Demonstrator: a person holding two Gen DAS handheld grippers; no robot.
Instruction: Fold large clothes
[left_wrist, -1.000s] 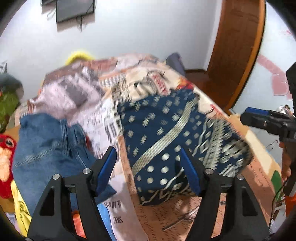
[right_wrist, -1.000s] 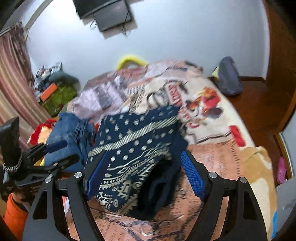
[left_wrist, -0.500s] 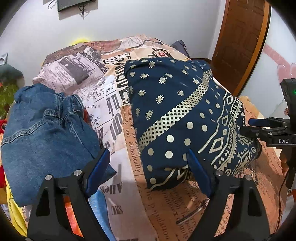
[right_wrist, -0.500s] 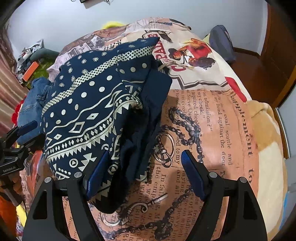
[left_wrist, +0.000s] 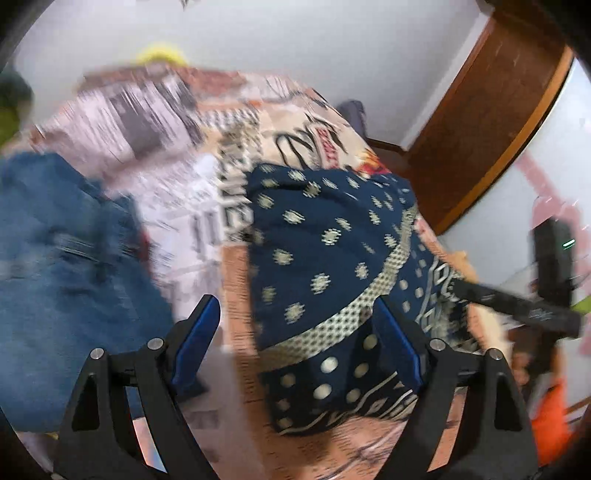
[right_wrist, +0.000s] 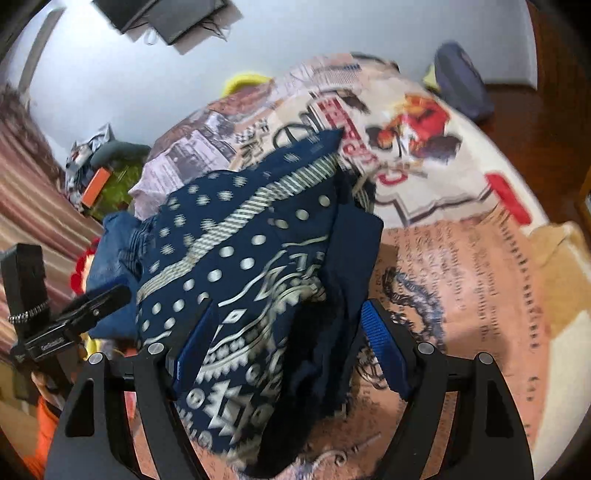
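Navy blue patterned garment with cream dots and geometric bands (left_wrist: 332, 266), folded into a bundle, lying on the newspaper-print bedspread (right_wrist: 461, 266). Folded blue denim jeans (left_wrist: 55, 280) beside it, to its left. Left gripper (left_wrist: 297, 347): blue-padded fingers spread wide, holding nothing. Right gripper (right_wrist: 284, 343): fingers likewise wide apart, empty, with the bundle's near end between them.

Home bedroom — bed under newspaper-print bedspread (right_wrist: 461, 258), clothes heaped on it, wooden door (left_wrist: 491, 110), curtain (right_wrist: 26, 192).
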